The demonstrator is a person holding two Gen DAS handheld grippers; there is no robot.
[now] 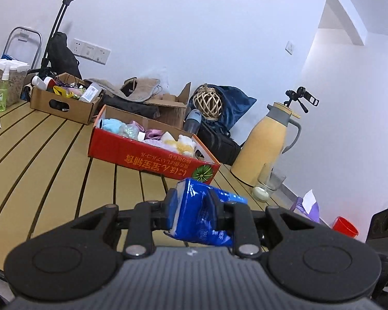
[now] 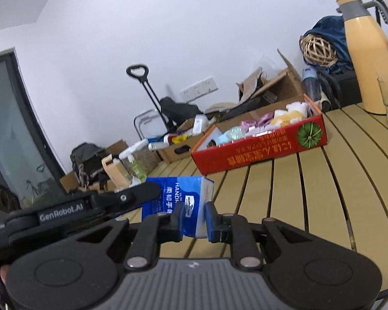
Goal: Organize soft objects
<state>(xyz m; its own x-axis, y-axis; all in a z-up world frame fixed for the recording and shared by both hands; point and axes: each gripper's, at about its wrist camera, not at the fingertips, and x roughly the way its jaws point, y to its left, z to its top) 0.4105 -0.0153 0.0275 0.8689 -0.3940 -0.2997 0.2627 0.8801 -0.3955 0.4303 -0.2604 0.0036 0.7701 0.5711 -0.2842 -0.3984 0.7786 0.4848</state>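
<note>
While both grippers are up off the slatted wooden table (image 1: 51, 155), they've each got hold of the same blue tissue pack (image 1: 199, 211), so it's hanging in the air between them, above the near part of the table. The left gripper (image 1: 194, 213) has its fingers nearly shut, squeezing one end hard enough that the plastic wrap crumples. Same deal with the right gripper (image 2: 193, 219): blue pads (image 2: 210, 222) pinching a corner of the pack, jaws only a little apart. From the right wrist camera you can see the left gripper's black finger lying across the pack's far side

Just past the pack sits the red cardboard box (image 1: 142, 155), near the table's far edge, already stuffed with soft things: a light blue one, pinkish bits, a yellow-and-white plush toy (image 1: 185, 143). A brown cardboard box (image 1: 62, 106) full of bottles and odds and ends stands beside it toward the far left corner. At the right edge there's a yellow thermos jug (image 1: 266, 142) with a glass (image 1: 269, 183) just in front of it
</note>
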